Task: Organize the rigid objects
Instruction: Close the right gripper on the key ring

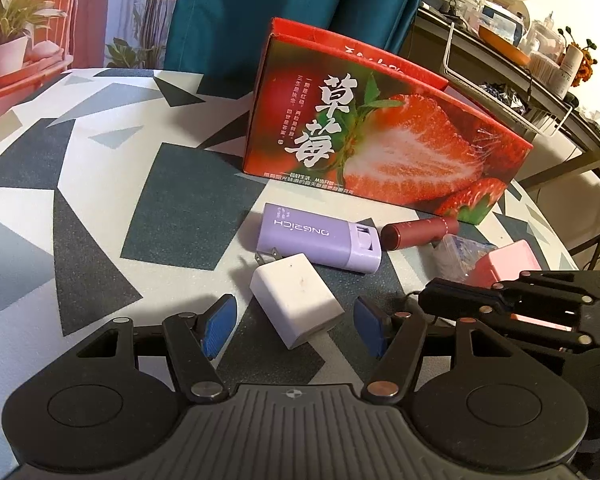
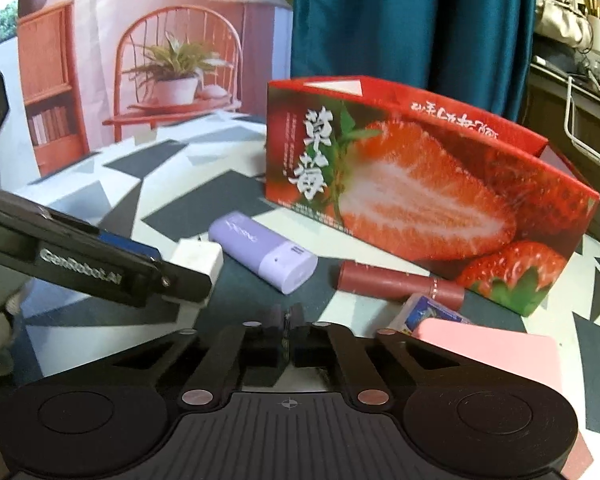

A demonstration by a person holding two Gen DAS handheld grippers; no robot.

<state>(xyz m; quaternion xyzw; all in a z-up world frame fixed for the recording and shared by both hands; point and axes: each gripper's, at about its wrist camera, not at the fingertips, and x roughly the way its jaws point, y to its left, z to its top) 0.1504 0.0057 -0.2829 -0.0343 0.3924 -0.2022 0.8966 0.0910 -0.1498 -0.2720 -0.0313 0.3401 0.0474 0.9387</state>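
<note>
A white plug charger (image 1: 296,304) lies on the table, its near end between the blue pads of my open left gripper (image 1: 295,326); the pads do not touch it. Behind it lie a purple power bank (image 1: 320,240) and a dark red lipstick tube (image 1: 420,230). A pink box (image 1: 508,260) and a small clear packet (image 1: 460,256) sit to the right. A red strawberry box (image 1: 380,140) stands behind them, open at the top. My right gripper (image 2: 287,320) is shut with nothing visible between its fingers, just short of the power bank (image 2: 264,256) and beside the pink box (image 2: 488,352).
The table wears a cloth with grey and dark triangles (image 1: 100,200). A teal curtain (image 1: 300,8) hangs behind the box. A cluttered shelf with a white wire rack (image 1: 500,92) stands at the right. The left gripper's finger (image 2: 140,272) crosses the right wrist view's left side.
</note>
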